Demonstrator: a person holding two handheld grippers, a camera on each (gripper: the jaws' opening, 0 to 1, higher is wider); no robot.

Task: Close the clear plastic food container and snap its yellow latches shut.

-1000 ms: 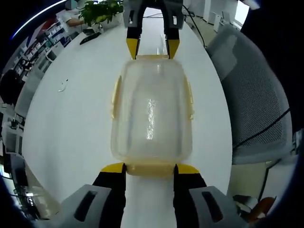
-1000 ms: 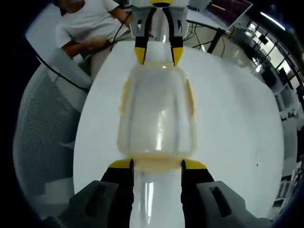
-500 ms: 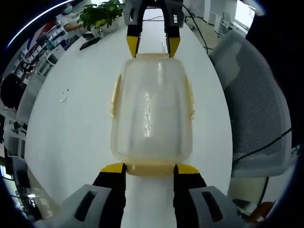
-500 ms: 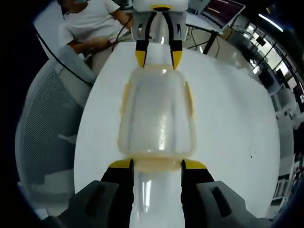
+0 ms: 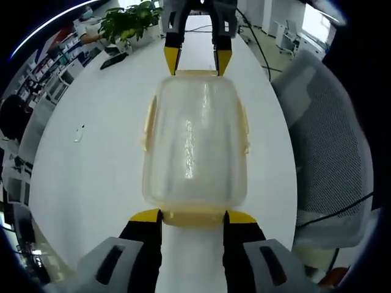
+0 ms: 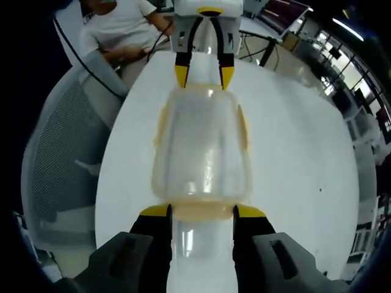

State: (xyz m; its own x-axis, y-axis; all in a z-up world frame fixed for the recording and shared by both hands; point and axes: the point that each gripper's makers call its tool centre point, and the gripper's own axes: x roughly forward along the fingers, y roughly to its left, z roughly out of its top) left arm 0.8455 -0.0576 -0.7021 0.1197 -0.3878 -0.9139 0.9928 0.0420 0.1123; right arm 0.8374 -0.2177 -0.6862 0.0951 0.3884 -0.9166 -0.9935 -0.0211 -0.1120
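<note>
Both tongs sit at the short ends of the clear container [image 5: 194, 146], one at each end, facing each other along its length. My left gripper [image 5: 192, 215] has its jaws spread about as wide as the container's end latch [image 5: 194, 216]; the yellow tips touch the near rim on either side of that latch, and the latch lies between them. I cannot tell whether the tips press on it or merely rest there.

From the right gripper view the picture is the same mirrored: my right gripper [image 6: 200, 211] stands with jaws parted around the near end latch [image 6: 201, 212], tips against the container [image 6: 201, 146] rim. Neither gripper is closed on anything that I can see.

Seen from the left gripper, the right gripper [image 5: 197, 60] comes in beyond the container's far end, its yellow tips just at the far rim. Seen from the right gripper, the left gripper [image 6: 203, 76] does likewise at the opposite end.

The container lies flat on the white table [image 5: 98, 146], lid on, with its long axis running straight from one gripper to the other. Pale yellow side latches [image 5: 148, 125] lie along both long sides, close against the wall.

Beside the container's long side, off the table edge, stands a grey mesh chair [image 5: 324, 140]. Beyond the container's far end in the right gripper view sits a person [image 6: 119, 27] in a white shirt.
</note>
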